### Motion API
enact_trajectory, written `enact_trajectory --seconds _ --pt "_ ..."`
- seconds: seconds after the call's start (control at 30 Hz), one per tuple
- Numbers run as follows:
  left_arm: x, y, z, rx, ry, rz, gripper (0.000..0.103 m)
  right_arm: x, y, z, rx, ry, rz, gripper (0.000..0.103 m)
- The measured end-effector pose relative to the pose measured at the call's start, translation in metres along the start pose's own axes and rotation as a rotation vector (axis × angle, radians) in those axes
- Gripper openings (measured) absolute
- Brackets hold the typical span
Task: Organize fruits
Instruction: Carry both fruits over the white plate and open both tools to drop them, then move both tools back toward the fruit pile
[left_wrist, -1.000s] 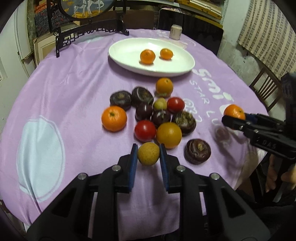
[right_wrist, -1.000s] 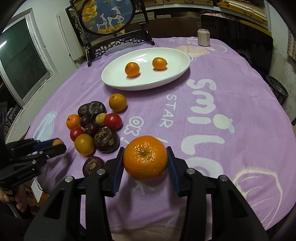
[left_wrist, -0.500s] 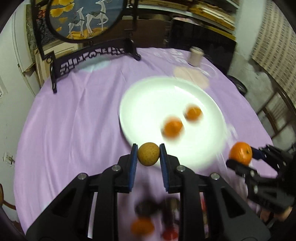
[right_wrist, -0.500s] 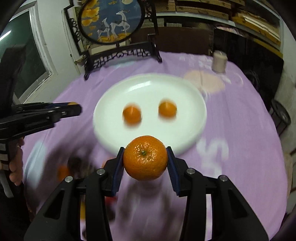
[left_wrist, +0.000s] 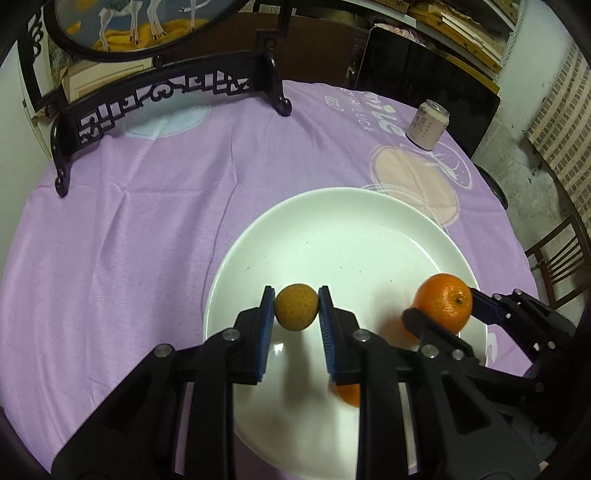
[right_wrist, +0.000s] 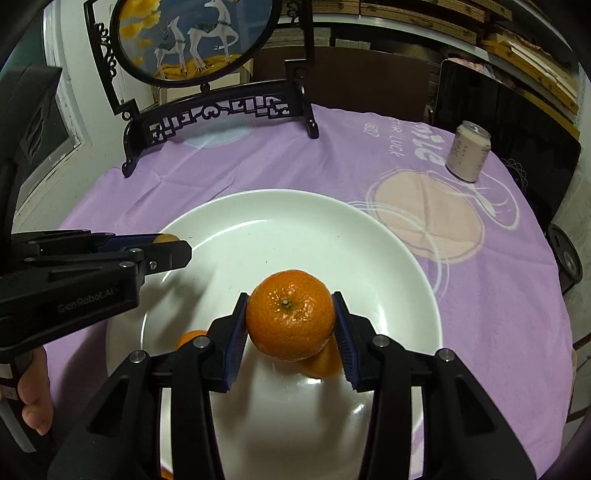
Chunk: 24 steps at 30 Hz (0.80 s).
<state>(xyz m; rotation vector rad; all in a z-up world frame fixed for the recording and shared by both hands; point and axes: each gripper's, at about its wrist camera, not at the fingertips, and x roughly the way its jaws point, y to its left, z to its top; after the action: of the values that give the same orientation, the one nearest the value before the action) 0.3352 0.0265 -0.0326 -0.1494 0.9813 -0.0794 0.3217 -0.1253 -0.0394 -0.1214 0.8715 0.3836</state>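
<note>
Two grippers (left_wrist: 296, 310) (right_wrist: 291, 320) — four fruits, one plate (left_wrist: 332, 221)

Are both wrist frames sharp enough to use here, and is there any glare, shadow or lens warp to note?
Left wrist: sharp, fisheye bends the table edge, a small glare spot on the white plate below the held yellow-brown fruit. Right wrist: sharp too, dark corner vignette, soft shadows on the plate under the mandarin and the left gripper.

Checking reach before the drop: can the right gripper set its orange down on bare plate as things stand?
Probably yes. The right gripper holds the orange over the white plate; bare plate lies ahead, though a small orange fruit sits just beneath.
</note>
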Motion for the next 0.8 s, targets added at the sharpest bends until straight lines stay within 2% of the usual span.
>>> enact_trajectory --seconds 0.03,0.07,0.1,0.23,0.33,0.47,0.53,0.6,0.8 --pt "0.000 0.000 0.000 -0.002 -0.004 -0.004 0.034 0.003 0.001 -0.001 -0.007 0.004 -0.010 0.048" --pt "-0.002 -0.001 0.000 0.000 -0.011 -0.007 0.046 0.004 0.002 -0.001 -0.011 0.008 -0.027 0.052" --pt "-0.006 -0.001 0.000 0.001 -0.023 -0.003 0.047 0.003 0.002 -0.002 -0.013 0.004 -0.043 0.058" --pt "-0.031 -0.004 -0.006 0.002 -0.047 -0.024 0.047 -0.029 0.005 -0.007 -0.019 -0.019 -0.056 0.061" --pt "-0.063 -0.008 -0.023 0.022 -0.082 -0.027 0.048 -0.067 0.007 -0.026 0.011 -0.032 -0.030 0.062" --pt "-0.107 -0.011 -0.071 0.050 -0.149 -0.027 0.061 -0.108 0.016 -0.074 0.052 -0.049 0.031 0.066" --pt "-0.118 -0.010 -0.096 0.061 -0.164 -0.003 0.062 -0.122 0.022 -0.098 0.059 -0.054 0.044 0.066" --pt "-0.126 -0.006 -0.123 0.048 -0.161 -0.011 0.063 -0.132 0.023 -0.113 0.074 -0.046 0.048 0.066" --pt "-0.133 0.002 -0.173 0.030 -0.135 -0.018 0.069 -0.147 0.028 -0.130 0.077 -0.046 0.022 0.066"
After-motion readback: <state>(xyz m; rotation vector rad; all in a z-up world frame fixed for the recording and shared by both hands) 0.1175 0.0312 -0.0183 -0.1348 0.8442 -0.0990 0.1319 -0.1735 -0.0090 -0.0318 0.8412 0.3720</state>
